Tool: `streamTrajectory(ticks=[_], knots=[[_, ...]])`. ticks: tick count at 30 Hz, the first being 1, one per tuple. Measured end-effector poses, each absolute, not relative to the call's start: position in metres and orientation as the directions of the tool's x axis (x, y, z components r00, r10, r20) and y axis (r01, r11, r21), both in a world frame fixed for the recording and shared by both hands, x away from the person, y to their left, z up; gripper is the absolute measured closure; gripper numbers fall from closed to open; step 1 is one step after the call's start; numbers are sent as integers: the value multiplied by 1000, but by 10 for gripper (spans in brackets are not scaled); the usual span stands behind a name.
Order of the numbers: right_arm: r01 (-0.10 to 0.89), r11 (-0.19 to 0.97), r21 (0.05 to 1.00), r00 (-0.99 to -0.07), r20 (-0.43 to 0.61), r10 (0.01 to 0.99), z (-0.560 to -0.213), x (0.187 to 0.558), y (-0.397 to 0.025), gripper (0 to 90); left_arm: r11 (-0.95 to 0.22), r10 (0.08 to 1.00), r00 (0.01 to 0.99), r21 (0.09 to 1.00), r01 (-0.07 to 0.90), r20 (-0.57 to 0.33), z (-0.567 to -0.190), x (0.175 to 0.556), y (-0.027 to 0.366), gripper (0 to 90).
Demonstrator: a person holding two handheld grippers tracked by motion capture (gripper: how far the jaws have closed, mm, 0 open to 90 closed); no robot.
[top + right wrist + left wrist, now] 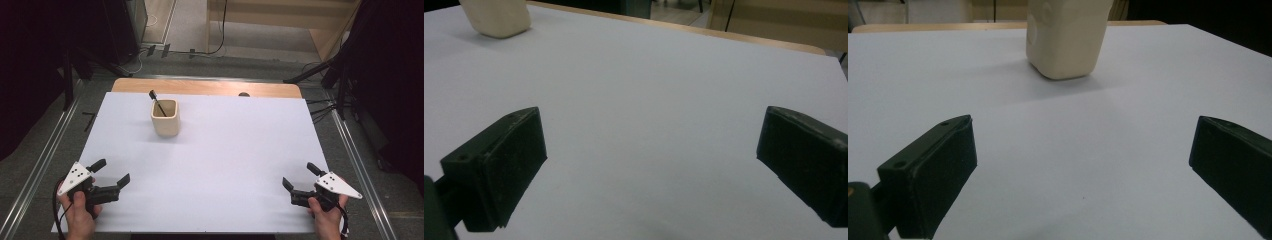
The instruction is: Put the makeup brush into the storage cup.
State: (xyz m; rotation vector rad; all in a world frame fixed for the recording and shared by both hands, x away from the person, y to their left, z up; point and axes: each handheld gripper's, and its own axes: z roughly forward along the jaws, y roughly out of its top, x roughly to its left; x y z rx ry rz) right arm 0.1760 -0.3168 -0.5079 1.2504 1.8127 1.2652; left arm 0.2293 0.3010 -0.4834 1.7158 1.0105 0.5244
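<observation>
A cream square cup (pixel 165 118) stands upright on the white table sheet (pixel 225 165), toward the back left. A thin black tool (pixel 156 101) leans out of it. My left gripper (pixel 113 171) rests near the front left corner, held by a hand, jaws wide apart with nothing between them. The left gripper view looks across the sheet at the cup (pixel 1066 37), well beyond the left gripper (pixel 1083 165). My right gripper (pixel 299 175) sits near the front right corner, open and empty. In the right gripper view the cup (pixel 497 17) is far off at the upper left, beyond the right gripper (pixel 651 160).
A wooden table edge (pixel 205 87) runs behind the sheet. Metal rails (pixel 357 165) flank the table on both sides. Dark stands and cables (pixel 320 107) lie on the floor at the back.
</observation>
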Motion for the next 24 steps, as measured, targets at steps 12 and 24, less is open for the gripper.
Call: streamTrajectory(ticks=[12,24], knots=[[357,107,928,-379,40,925,-507,175,-317,0,-122,838,536,921,371,-105,-486,218,315,0],[356,105,928,-370,37,928,-507,175,-317,0,-119,840,533,923,367,-103,-486,220,317,0]])
